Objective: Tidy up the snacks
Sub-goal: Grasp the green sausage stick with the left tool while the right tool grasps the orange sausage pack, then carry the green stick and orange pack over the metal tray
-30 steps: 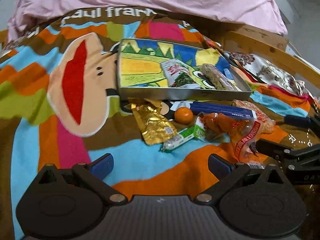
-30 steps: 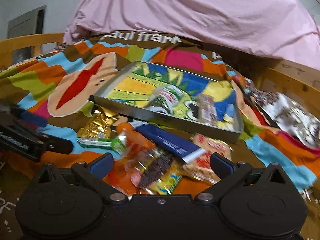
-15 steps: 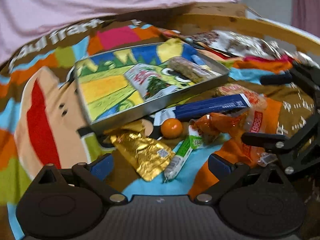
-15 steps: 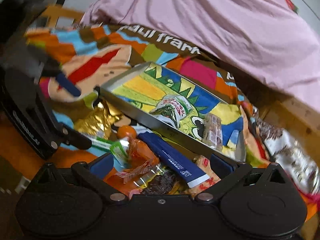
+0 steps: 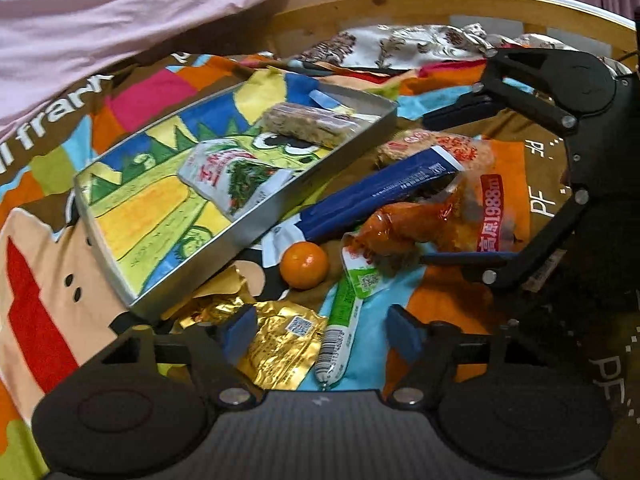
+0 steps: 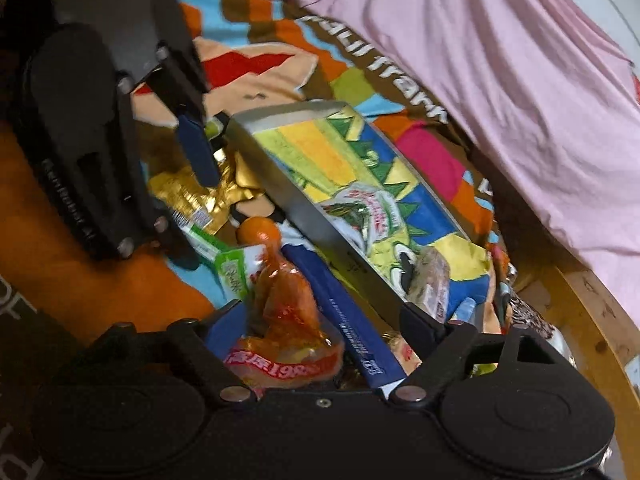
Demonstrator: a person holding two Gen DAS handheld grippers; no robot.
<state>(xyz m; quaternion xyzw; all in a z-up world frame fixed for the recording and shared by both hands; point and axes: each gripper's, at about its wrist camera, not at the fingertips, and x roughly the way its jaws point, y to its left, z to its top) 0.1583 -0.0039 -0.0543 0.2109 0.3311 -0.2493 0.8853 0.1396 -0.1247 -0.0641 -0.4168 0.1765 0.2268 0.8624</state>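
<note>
two open grippers close on a heap of snacks on a bright blanket, apparently at the picking stage of sorting them into the tin tray. nearest the left gripper, its jaws spread wide and empty, lie a gold pouch and a green stick; just beyond sit a small orange, an orange-red bag and a long blue pack, the last against the tray wall. the right gripper, also spread, straddles the orange-red bag and the blue pack, not yet pinching either. the next move likely calls for closing on one packet alone. the tray already holds a green-and-red packet and a grain bar. only the left view shows the round cracker pack; only the right view shows the pink sheet spreading behind the tray.
</note>
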